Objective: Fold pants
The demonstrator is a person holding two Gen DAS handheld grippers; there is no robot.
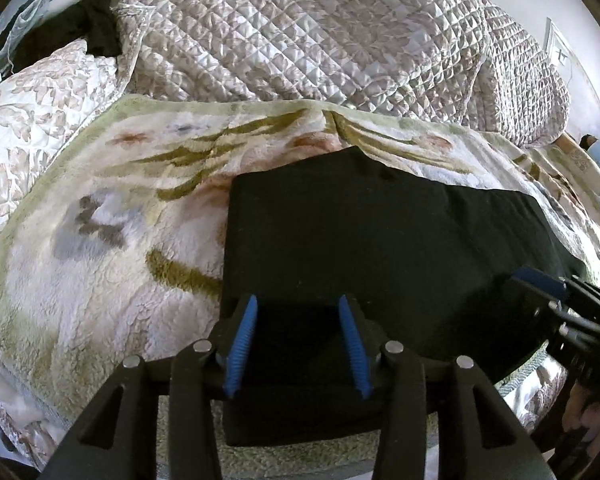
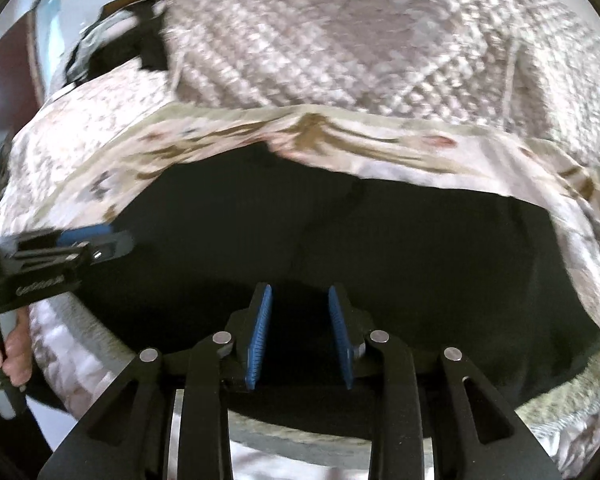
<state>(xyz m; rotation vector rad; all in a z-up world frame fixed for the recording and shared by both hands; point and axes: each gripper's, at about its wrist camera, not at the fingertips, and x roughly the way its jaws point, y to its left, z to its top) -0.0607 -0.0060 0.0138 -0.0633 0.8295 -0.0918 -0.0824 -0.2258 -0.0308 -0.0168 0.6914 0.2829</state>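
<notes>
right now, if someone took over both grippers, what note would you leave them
Left hand-held gripper: open, over the near left end of the black pants, nothing pinched between its blue pads.
Right hand-held gripper: open, over the near edge of the pants further right, nothing gripped.
Pants: lying flat as a long dark rectangle on the fleece blanket, in front of the quilted cover.
Done: the pants look folded lengthwise into a neat strip; how many layers cannot be told.
Left: probably a fold across the length, end over end, then smooth flat.
</notes>
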